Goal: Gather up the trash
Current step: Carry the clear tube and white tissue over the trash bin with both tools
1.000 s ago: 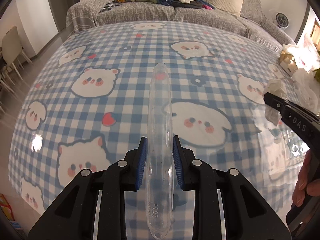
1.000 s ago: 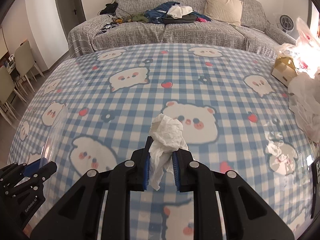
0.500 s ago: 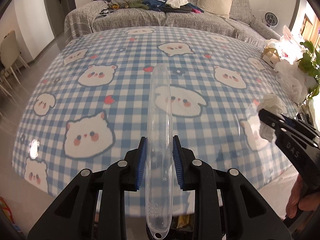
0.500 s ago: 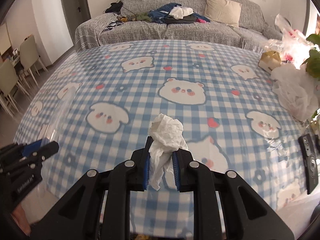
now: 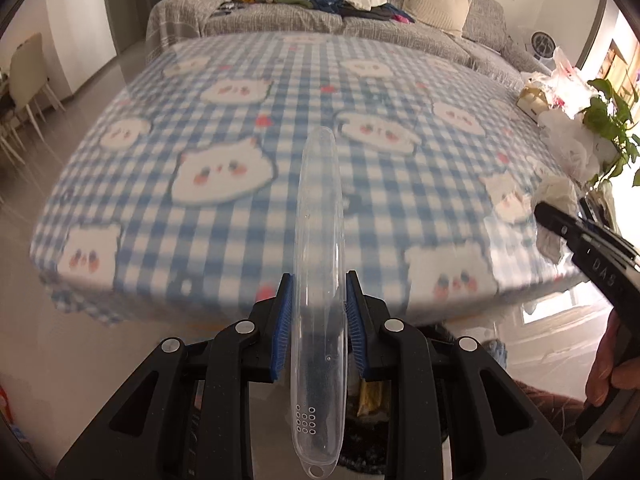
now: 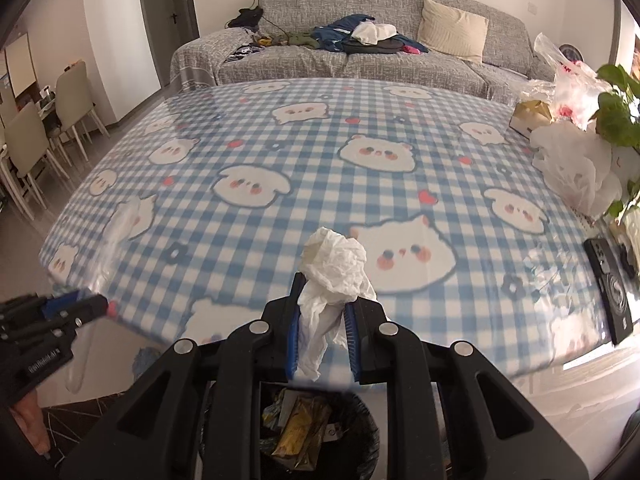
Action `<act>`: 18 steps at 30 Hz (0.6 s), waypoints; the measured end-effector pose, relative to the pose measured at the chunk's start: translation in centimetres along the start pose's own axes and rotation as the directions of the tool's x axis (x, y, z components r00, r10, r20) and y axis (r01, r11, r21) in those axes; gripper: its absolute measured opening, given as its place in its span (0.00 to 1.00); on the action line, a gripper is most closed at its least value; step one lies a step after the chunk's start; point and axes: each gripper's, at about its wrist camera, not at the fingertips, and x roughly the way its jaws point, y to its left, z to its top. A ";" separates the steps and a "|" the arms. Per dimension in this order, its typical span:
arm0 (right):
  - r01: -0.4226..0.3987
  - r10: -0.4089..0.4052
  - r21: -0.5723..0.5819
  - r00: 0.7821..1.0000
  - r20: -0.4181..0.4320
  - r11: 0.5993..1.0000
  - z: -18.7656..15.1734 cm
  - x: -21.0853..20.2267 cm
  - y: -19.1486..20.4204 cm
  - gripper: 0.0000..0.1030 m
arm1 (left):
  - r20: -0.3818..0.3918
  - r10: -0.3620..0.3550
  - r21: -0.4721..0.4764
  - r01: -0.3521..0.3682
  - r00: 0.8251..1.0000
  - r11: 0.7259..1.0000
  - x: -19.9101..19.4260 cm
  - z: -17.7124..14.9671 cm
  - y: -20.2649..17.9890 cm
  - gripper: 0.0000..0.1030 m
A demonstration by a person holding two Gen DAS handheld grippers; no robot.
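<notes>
My left gripper (image 5: 318, 312) is shut on a long clear plastic case (image 5: 319, 280) that points forward past the table's near edge. My right gripper (image 6: 322, 312) is shut on a crumpled white tissue (image 6: 334, 268). In the left wrist view the right gripper (image 5: 560, 220) shows at the right with the tissue (image 5: 554, 192). In the right wrist view the left gripper (image 6: 76, 308) shows at the lower left. A black trash bin (image 6: 316, 424) holding yellow wrappers sits on the floor below my right gripper, in front of the table.
The table (image 6: 280, 152) has a blue checked cloth with animal faces. White plastic bags (image 6: 576, 168), a small box (image 6: 532, 116) and a plant (image 6: 620, 112) sit at its right side, a black remote (image 6: 612, 288) at the right front. A grey sofa (image 6: 360, 56) stands behind, chairs (image 6: 32, 148) at left.
Both grippers have pulled back from over the table to beyond its near edge, still holding the case and the tissue. The trash bin has come into view below.
</notes>
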 end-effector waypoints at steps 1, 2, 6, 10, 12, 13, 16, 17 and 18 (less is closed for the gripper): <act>0.000 0.000 -0.003 1.000 -0.001 1.000 -0.4 -0.1 0.2 0.17 | -0.005 0.008 0.002 -0.008 1.000 1.000 0.0 -0.7 0.1 0.24; 0.001 -0.001 -0.005 1.000 -0.003 1.000 -1.0 -0.2 0.5 0.17 | -0.005 0.015 0.006 -0.015 1.000 1.000 0.0 -1.1 0.1 0.24; -0.003 0.002 -0.019 1.000 -0.028 1.000 -3.2 -0.1 1.3 0.17 | 0.006 0.054 0.031 -0.054 0.999 0.998 -0.3 -3.1 0.1 0.24; -0.016 0.014 -0.039 0.999 -0.036 0.999 -5.5 -0.4 2.2 0.17 | -0.013 0.038 0.008 -0.038 0.999 0.999 -0.2 -5.9 1.0 0.24; -0.023 0.022 -0.043 0.999 -0.039 0.999 -6.7 -0.6 2.6 0.17 | -0.014 0.040 0.003 -0.040 0.999 0.999 -0.3 -7.4 1.2 0.24; -0.028 0.026 -0.042 0.999 -0.042 0.999 -7.3 -0.6 2.7 0.17 | -0.012 0.040 -0.002 -0.040 0.999 0.999 -0.4 -8.0 1.3 0.24; -0.056 0.053 -0.046 0.997 -0.057 0.997 -9.3 -0.6 3.4 0.17 | -0.013 0.068 0.002 -0.068 0.998 0.998 -0.3 -10.0 1.4 0.24; -0.062 0.059 -0.047 0.996 -0.062 0.997 -9.8 -0.6 3.5 0.17 | -0.023 0.067 -0.005 -0.067 0.997 0.998 -0.2 -10.8 1.5 0.24; -0.062 0.058 -0.050 0.996 -0.069 0.997 -10.5 -0.5 3.8 0.17 | -0.032 0.057 -0.016 -0.057 0.998 0.998 0.0 -11.3 1.7 0.24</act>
